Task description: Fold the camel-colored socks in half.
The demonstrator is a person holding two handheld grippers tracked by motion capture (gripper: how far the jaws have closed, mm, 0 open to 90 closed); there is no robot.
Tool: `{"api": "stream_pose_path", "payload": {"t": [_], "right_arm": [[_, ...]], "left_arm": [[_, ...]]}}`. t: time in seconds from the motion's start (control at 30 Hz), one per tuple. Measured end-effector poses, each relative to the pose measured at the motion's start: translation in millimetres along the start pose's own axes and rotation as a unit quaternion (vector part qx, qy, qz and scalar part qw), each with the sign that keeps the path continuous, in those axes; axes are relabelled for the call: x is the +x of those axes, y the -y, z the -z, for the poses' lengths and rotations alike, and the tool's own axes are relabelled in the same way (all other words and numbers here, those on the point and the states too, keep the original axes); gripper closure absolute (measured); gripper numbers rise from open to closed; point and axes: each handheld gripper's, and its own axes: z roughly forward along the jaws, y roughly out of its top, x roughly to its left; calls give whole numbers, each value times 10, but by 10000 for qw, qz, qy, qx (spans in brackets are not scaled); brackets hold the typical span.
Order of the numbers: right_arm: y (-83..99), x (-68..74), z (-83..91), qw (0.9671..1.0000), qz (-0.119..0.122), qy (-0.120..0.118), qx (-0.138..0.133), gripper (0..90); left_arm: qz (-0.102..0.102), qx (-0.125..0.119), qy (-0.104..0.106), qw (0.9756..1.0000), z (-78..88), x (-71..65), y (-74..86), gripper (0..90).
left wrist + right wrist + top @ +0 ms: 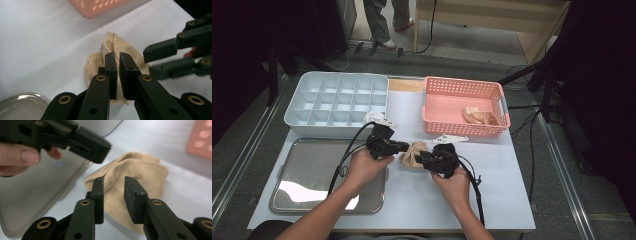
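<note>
We see a person's two hands at a white table, each holding a black two-jaw gripper, both meeting over a small beige sock (413, 154) that lies crumpled on the table top. The left gripper (118, 56) has its jaws drawn almost together, with only a thin slit between the pads; its fingertips sit right over the middle of the sock, but we cannot tell whether any fabric is pinched in the slit. The right gripper (113, 181) holds its jaws partly apart, and the sock's folded cloth lies just beyond and between the fingertips, the pads not pressing on it. From the high view the two grippers point toward each other, the sock between their tips. A metal tray (307, 170) lies just beside the left hand (364, 167), on the side away from the sock. Beyond the fingertips, farther up the table, stand a pink basket (462, 90) with more beige socks (479, 116) inside and a pale blue compartment box (337, 100).
</note>
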Motion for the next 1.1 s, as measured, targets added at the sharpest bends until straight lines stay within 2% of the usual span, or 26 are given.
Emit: {"api": "stream_pose_path", "payload": {"t": [0.17, 0.2, 0.3, 0.37, 0.4, 0.7, 0.77, 0.8, 1.1], "right_arm": [[41, 96, -141, 9999, 113, 60, 37, 596], [43, 108, -165, 9998, 138, 90, 61, 606], [57, 146, -250, 9985, 312, 373, 232, 780], [60, 131, -270, 9985, 273, 375, 284, 876], [58, 127, -276, 9985, 276, 375, 288, 883], [-28, 220, -236, 9989, 398, 245, 93, 889], [-21, 228, -272, 9990, 390, 192, 104, 887], [-15, 229, -292, 9989, 407, 182, 128, 887], [72, 222, -477, 9980, 555, 211, 220, 882]], "left_arm": [[107, -88, -24, 9999, 33, 75, -20, 858], [135, -114, -30, 9998, 42, 89, -24, 858], [147, -109, -60, 9998, 44, 98, -22, 858], [143, -110, -67, 9998, 45, 99, -21, 858], [130, -93, -68, 9998, 49, 103, -20, 858], [132, -89, -79, 9998, 77, 115, -17, 858], [119, -75, -92, 9999, 83, 119, -17, 857], [181, -135, -98, 9997, 79, 112, -17, 857], [135, -94, -23, 9999, 48, 100, -12, 857]]}}
